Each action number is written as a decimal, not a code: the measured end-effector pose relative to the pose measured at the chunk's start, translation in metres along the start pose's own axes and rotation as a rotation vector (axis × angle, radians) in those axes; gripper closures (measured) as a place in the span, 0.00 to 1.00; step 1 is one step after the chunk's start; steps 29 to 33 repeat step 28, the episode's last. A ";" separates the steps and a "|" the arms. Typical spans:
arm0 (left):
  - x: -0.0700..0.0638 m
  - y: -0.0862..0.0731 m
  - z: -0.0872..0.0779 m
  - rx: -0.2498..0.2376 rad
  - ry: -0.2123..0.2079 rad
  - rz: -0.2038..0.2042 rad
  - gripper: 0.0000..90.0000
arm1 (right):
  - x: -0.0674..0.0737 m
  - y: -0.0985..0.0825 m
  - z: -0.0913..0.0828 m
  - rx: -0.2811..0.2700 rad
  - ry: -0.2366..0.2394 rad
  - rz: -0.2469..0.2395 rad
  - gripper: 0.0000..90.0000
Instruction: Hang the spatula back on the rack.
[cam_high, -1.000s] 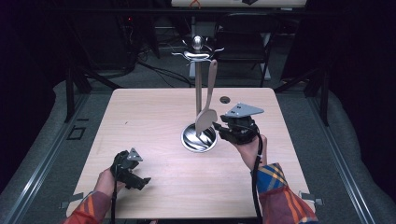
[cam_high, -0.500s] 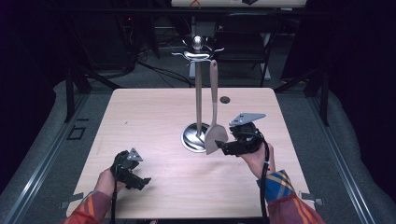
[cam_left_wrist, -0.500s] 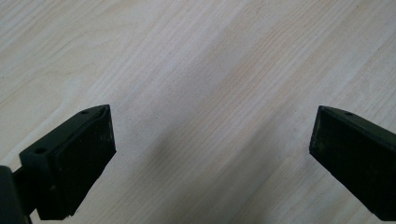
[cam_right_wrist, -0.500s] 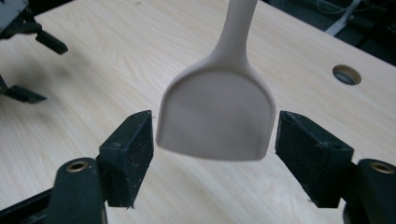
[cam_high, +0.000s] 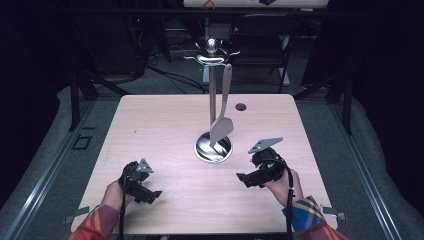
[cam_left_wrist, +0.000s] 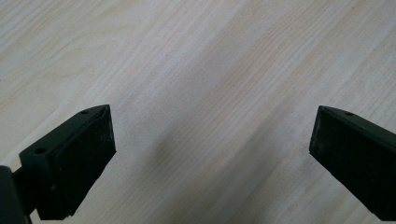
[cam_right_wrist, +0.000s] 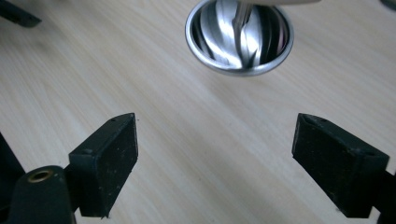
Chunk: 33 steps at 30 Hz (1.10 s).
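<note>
Beige spatula (cam_high: 221, 120) hangs on shiny steel stand (cam_high: 213, 146) (round base), ahead of right gripper (cam_right_wrist: 215, 158), jaws spread; left gripper (cam_left_wrist: 212, 154) likewise.

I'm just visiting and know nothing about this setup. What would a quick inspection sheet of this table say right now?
Surface: pale wooden table, with a small round hole near the far edge.
Job's things: metal stand on a shiny round base; a spatula hangs from its top.
Clutter: nothing seen.
Grippers: left gripper and right gripper both open, hand-held, fingers empty.
Cables: one trails back from each gripper.
Surroundings: dark room, chair behind the table.
</note>
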<state>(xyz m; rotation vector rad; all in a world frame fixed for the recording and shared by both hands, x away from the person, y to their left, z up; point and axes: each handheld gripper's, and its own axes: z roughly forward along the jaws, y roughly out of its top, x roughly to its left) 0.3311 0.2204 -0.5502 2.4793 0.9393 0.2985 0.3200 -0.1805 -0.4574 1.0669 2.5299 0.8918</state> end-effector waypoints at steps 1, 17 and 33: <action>0.000 0.000 0.000 0.000 0.000 0.001 0.00 | -0.001 -0.003 0.001 0.007 0.004 0.001 0.15; 0.000 0.001 -0.001 0.004 0.001 0.011 0.00 | -0.006 -0.057 0.022 0.211 0.001 0.015 0.00; -0.001 0.001 0.001 0.013 0.001 0.016 0.00 | -0.012 -0.063 0.032 0.306 0.009 0.018 0.00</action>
